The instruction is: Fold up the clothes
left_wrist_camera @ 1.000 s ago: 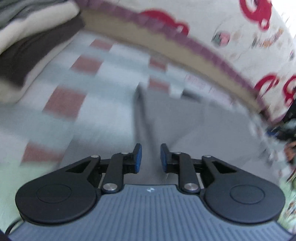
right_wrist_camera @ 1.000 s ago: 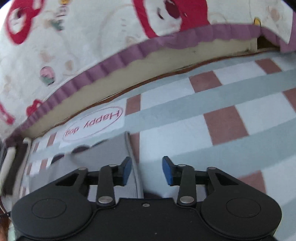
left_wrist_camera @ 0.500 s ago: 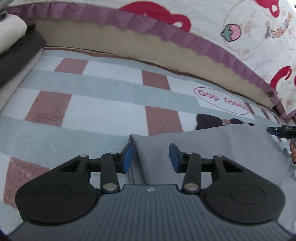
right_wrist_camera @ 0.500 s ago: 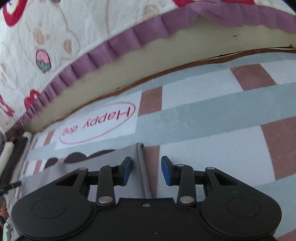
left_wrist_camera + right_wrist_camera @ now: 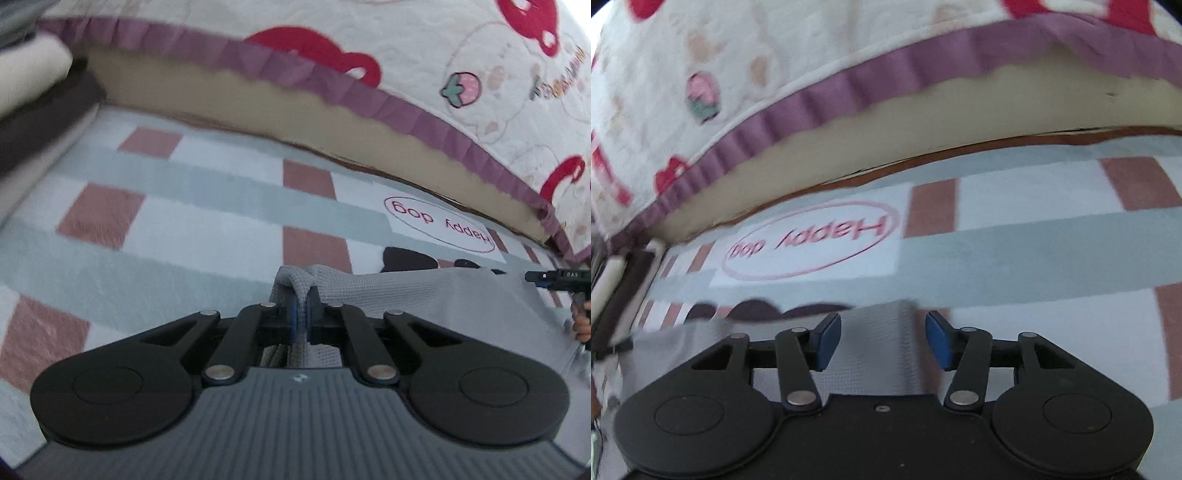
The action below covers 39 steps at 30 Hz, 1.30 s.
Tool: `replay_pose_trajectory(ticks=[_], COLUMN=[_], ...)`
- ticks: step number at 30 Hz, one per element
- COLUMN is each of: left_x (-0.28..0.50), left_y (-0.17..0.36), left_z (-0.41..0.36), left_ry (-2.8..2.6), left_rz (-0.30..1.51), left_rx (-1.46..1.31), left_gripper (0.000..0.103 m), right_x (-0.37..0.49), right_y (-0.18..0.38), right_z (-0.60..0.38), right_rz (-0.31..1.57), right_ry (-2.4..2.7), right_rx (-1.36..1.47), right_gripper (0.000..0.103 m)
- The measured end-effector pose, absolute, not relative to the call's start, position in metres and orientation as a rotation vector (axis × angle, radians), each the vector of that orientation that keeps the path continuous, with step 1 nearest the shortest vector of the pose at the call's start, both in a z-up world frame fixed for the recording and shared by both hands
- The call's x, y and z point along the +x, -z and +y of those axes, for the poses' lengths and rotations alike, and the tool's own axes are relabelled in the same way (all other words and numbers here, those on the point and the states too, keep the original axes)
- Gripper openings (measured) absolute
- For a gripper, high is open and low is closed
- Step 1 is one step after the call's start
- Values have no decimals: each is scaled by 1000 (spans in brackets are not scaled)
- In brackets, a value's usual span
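Observation:
A grey knit garment point(image 5: 424, 295) lies flat on a checked blanket. My left gripper point(image 5: 303, 314) is shut on the garment's left corner, which bunches up between the blue pads. In the right wrist view the same grey garment point(image 5: 882, 339) shows its right corner between the wide-apart fingers of my right gripper point(image 5: 882, 338), which is open. The right gripper's tip point(image 5: 554, 276) and a hand appear at the far right of the left wrist view.
The checked blanket point(image 5: 207, 206) in grey, white and pink carries a "Happy dog" oval point(image 5: 812, 240). A quilted cover with purple trim point(image 5: 332, 85) rises behind it. Folded cream and dark cloths point(image 5: 33, 122) are stacked at the left.
My left gripper has shut on the garment's corner, which was lying flat between open fingers half a second ago. The right gripper has opened wider and shifted left over the other corner.

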<state>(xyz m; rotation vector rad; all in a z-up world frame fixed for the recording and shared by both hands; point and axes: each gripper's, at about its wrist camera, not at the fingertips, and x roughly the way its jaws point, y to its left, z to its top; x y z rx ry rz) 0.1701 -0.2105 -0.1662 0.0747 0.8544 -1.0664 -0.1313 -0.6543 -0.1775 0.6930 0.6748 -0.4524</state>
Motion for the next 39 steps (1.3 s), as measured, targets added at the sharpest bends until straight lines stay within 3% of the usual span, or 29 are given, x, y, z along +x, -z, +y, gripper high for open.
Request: replay_pose_trajectory(ticks=[2,3,4,5,9,19,32,34,36,39], left_x=[169,169,171,172,175,138,183,199,220,234], left_y=[170,174,177,181,190,145,84,92,111,134], left_z=[-213,-215,-217,-218,-220,-225,-280,-320,-343,-335], left_ry=[1087,1095,1098,1099,1095,962,920,914,812,718], left_rz=[850,857,870,884,900,622,481,508,579,690], left_rx=[83,88,85,75,56,175,121,197,220,140], left_gripper=[4,5,5,6,6,4,4,11,25,27], right_x=[-126,-123,-120,-117,-126,-128,-95,-75,-65,-72], right_y=[176,176,175,175,144,88,55,63,77,96], right_z=[-649,-647,-644,-641,-618,-590,-646,-671,-686,-695], right_rz=[699,712,724,735,621,558,467,479,529,557], right_ry=[449,447,445,443,524,615,740,782,856,937], right_rx=[633,603,573,544,425,328,334,387,402,495], right_gripper=[56,46,35,9,8,7,7,13,35,35])
